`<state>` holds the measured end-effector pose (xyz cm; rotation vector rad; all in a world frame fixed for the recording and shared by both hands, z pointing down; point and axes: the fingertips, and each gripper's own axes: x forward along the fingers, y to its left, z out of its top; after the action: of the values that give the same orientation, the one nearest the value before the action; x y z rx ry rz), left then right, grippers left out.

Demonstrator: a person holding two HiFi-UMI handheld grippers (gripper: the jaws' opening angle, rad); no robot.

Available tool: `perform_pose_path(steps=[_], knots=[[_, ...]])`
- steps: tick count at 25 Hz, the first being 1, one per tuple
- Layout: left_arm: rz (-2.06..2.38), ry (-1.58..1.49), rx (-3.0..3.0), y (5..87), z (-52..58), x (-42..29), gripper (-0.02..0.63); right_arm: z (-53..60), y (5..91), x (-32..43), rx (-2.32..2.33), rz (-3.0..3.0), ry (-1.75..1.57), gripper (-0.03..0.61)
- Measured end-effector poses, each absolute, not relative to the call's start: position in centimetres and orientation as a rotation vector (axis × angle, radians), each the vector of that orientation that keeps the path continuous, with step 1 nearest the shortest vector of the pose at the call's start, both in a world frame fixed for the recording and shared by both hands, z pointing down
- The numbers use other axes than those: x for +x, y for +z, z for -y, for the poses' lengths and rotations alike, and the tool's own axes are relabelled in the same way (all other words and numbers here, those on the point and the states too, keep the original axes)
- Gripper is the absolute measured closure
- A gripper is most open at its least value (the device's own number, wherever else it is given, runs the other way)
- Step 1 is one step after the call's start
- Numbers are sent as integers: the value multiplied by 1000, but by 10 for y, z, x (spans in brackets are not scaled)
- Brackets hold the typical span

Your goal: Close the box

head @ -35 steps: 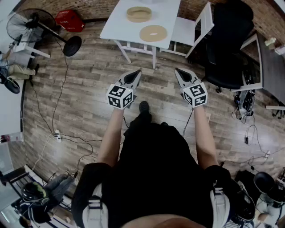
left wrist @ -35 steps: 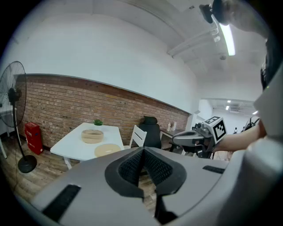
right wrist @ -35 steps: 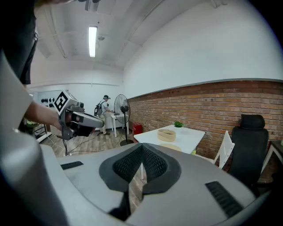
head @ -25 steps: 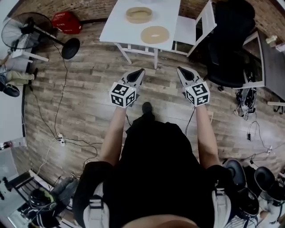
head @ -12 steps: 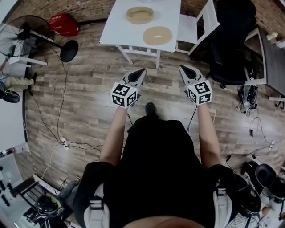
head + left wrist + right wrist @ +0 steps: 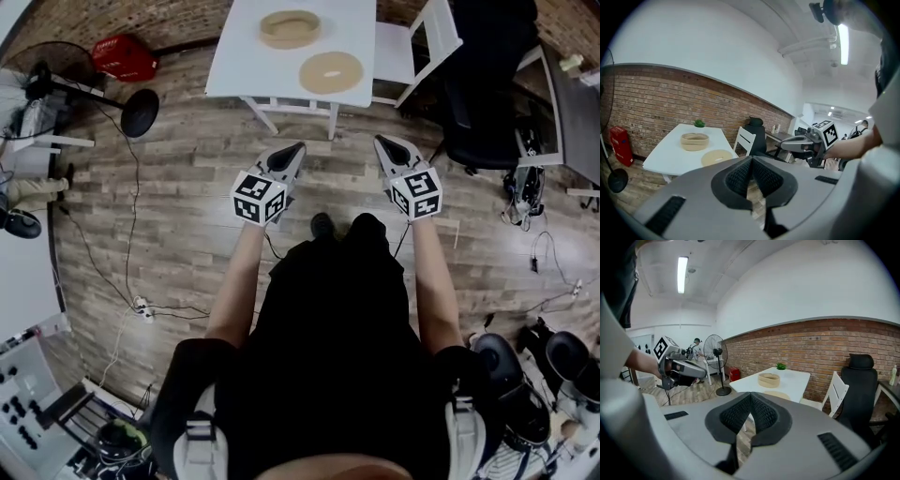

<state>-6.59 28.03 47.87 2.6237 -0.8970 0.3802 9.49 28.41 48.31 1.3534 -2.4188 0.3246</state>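
A round tan box (image 6: 290, 28) stands open on the white table (image 6: 242, 67) ahead, and its flat round lid (image 6: 330, 71) lies beside it, nearer to me. Both show in the left gripper view, the box (image 6: 694, 141) behind the lid (image 6: 717, 157), and in the right gripper view, box (image 6: 768, 379) and lid (image 6: 776, 393). My left gripper (image 6: 295, 148) and right gripper (image 6: 380, 141) are held out over the wooden floor, short of the table. Both are shut with nothing between their jaws. Each shows in the other's view: right gripper (image 6: 783, 146), left gripper (image 6: 702, 370).
A white chair (image 6: 412, 52) stands at the table's right, with a black office chair (image 6: 487, 84) beyond it. A standing fan (image 6: 56, 84) and a red case (image 6: 124, 58) are at the far left. Cables run across the floor (image 6: 131, 234). A small plant (image 6: 699, 123) sits at the table's far end.
The person has stepped forward, with a leg now showing between the arms. The fan and red case have slid left in the head view. Both grippers stay shut and held out.
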Motion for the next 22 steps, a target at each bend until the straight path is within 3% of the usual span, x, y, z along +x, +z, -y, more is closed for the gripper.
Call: perform_pose_path(steps=[22], knots=[[938, 440, 2540, 516, -172, -47, 592, -158, 506, 125, 1313, 2420, 382, 581]])
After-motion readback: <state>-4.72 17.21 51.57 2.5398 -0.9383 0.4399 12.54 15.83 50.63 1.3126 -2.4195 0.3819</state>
